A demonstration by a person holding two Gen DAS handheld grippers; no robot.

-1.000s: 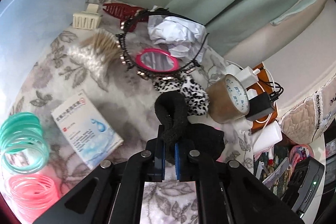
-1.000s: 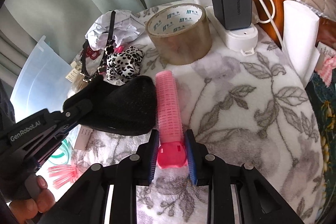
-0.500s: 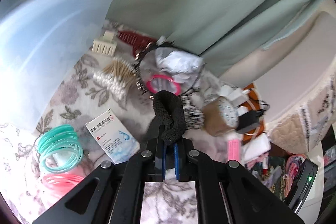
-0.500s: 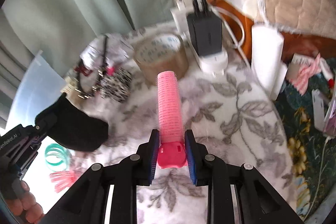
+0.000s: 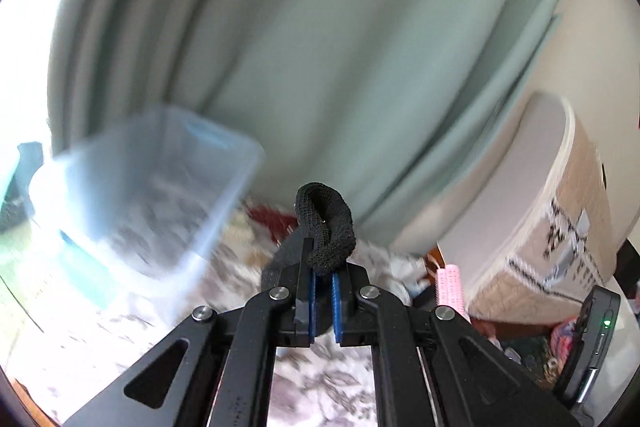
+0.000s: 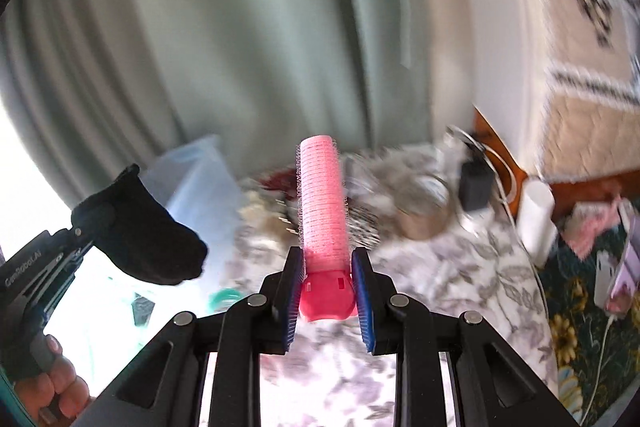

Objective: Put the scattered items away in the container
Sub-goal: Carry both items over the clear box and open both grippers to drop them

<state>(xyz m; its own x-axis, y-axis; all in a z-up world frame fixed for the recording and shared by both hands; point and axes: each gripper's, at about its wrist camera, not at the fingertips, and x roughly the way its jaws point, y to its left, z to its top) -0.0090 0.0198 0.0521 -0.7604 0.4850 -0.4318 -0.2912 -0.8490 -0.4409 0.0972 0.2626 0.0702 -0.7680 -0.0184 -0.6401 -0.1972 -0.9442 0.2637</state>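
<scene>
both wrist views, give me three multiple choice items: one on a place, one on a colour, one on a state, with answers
1. Where is the clear plastic container relative to the left gripper in the left wrist view?
A. ahead to the left
B. ahead to the right
C. under its fingers

2. What colour is the hair roller?
A. green
B. pink
C. white

3. What state is the right gripper in?
A. open and empty
B. shut on the hair roller
C. shut on a tape roll

Answers:
1. A, the container sits left of the fingers.
2. B, its body is plainly pink.
3. B, both fingers press on the roller's base.
</scene>
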